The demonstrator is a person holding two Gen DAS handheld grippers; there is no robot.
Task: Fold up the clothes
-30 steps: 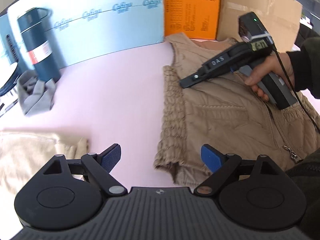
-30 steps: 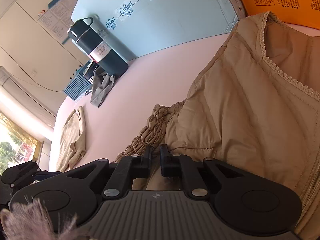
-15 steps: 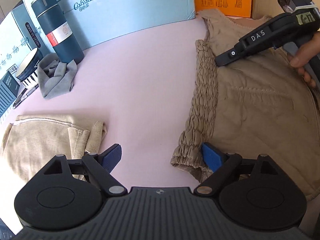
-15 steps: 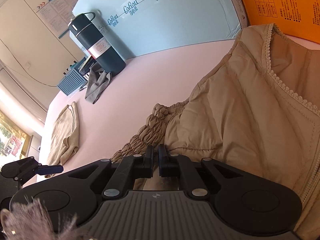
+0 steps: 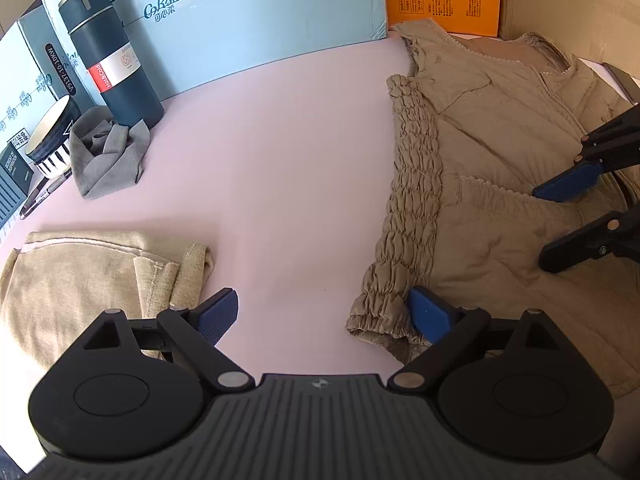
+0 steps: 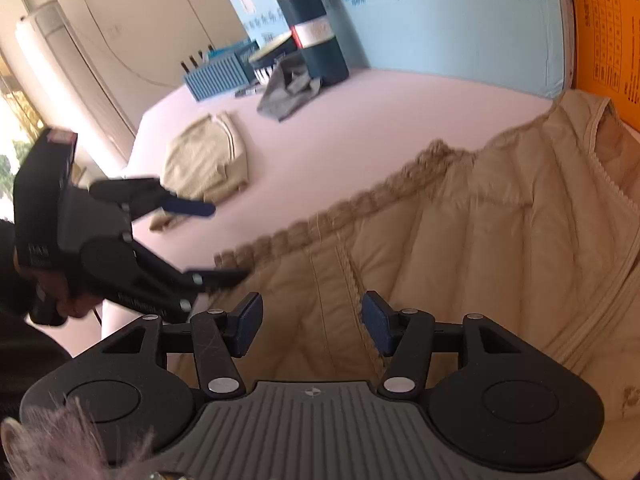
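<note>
Tan quilted vest (image 5: pixel 500 152) runs off the pink table's (image 5: pixel 272 168) right edge; left gripper (image 5: pixel 324 314) wide, right gripper (image 6: pixel 312 322) opening, neither pinching fabric.

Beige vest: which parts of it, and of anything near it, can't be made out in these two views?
- Vest, left wrist view: its right side runs off the frame edge; the near hem lies behind the left gripper.
- Vest, right wrist view: motion blur smears the ruffled edge; the near part is hidden under the right gripper.
- Thermos label: small print unreadable.
- Folded cloth: cut off at the left edge.
</note>
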